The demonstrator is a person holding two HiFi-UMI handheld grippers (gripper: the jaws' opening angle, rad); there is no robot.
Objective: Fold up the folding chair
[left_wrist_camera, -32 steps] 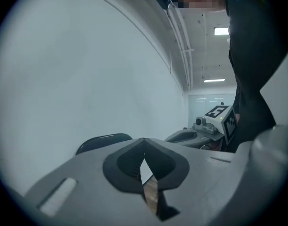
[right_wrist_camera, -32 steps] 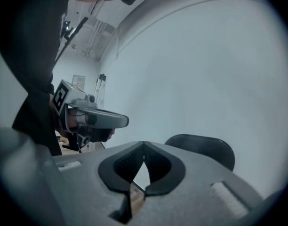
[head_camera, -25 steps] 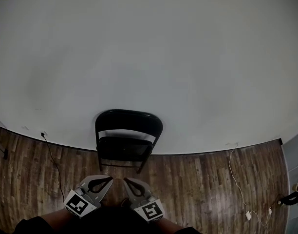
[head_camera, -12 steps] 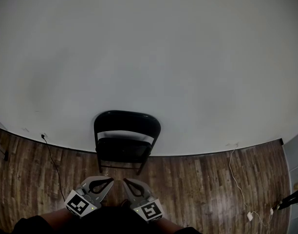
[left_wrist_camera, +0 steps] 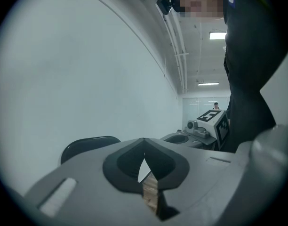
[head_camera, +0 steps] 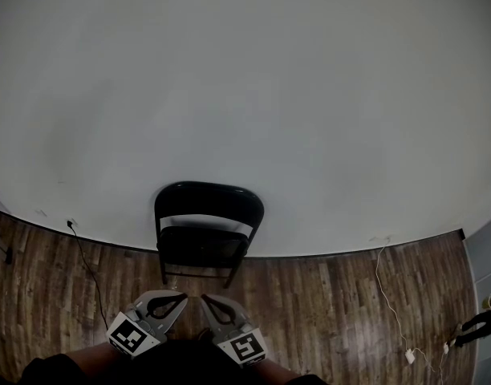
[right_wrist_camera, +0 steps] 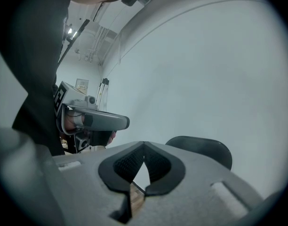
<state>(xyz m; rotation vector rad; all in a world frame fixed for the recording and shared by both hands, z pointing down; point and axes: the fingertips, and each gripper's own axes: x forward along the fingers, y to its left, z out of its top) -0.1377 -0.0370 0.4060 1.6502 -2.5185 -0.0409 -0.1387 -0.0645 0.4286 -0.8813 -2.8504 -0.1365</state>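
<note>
A black folding chair (head_camera: 207, 233) stands unfolded on the wood floor against the white wall, facing me. Its curved backrest also shows in the left gripper view (left_wrist_camera: 87, 147) and in the right gripper view (right_wrist_camera: 203, 149). My left gripper (head_camera: 184, 297) and right gripper (head_camera: 204, 299) hang side by side at the bottom of the head view, a short way in front of the chair's front legs. Both are shut with nothing between their jaws and touch nothing. Each gripper sees the other: the right gripper (left_wrist_camera: 193, 136) beside the left, the left gripper (right_wrist_camera: 94, 121) beside the right.
A black cable (head_camera: 83, 255) runs from a wall socket down across the floor at the left. A white cable (head_camera: 390, 295) with a plug lies on the floor at the right. A grey cabinet edge (head_camera: 488, 255) stands at the far right.
The chair has shifted a little to the left in the head view as the view drifted. Both grippers keep their places and stay shut.
</note>
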